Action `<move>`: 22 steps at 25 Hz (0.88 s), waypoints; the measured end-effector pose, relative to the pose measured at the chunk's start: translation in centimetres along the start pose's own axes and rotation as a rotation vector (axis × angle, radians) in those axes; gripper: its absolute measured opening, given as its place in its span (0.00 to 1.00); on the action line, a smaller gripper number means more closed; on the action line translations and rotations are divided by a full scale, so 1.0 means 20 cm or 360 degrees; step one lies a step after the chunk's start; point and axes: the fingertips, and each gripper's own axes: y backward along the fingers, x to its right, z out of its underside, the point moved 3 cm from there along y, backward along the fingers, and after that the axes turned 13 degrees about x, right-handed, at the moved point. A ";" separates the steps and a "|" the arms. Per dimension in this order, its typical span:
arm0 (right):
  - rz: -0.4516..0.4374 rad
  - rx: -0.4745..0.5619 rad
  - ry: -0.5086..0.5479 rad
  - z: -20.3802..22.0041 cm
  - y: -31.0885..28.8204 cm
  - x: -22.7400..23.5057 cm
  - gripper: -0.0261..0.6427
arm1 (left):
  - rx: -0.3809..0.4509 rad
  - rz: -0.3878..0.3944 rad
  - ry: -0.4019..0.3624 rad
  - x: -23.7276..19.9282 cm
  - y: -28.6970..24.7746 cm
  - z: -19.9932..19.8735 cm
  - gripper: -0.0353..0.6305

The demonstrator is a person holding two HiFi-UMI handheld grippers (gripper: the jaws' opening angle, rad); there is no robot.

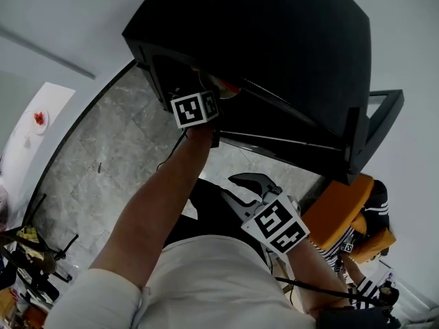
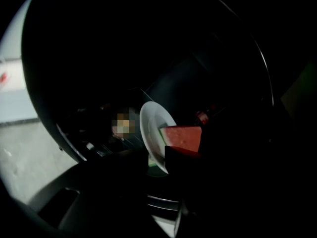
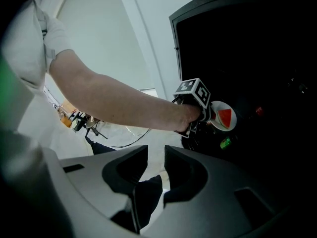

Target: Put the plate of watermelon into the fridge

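Note:
A white plate (image 2: pixel 151 130) with a red watermelon wedge (image 2: pixel 183 137) stands edge-on inside the dark, open black fridge (image 1: pixel 274 40). My left gripper (image 2: pixel 158 155) reaches into the fridge with its jaws at the plate's lower rim. The dark hides whether its pads press on the rim. In the right gripper view the same plate (image 3: pixel 224 117) sits just past the left gripper (image 3: pixel 208 114) and its marker cube. My right gripper (image 3: pixel 155 155) hangs back at waist height, open, with nothing between its jaws.
The fridge door (image 1: pixel 374 125) stands open to the right. A green item (image 3: pixel 226 143) and a small red item (image 3: pixel 258 111) lie inside the fridge. An orange chair (image 1: pixel 343 214) and a person in striped sleeves (image 1: pixel 374 208) are at the right. Stands (image 1: pixel 34 259) crowd the lower left.

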 end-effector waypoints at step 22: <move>0.0088 0.0091 -0.0016 -0.01 0.07 -0.09 0.21 | 0.0049 0.0034 -0.0388 0.04 0.34 -0.06 0.36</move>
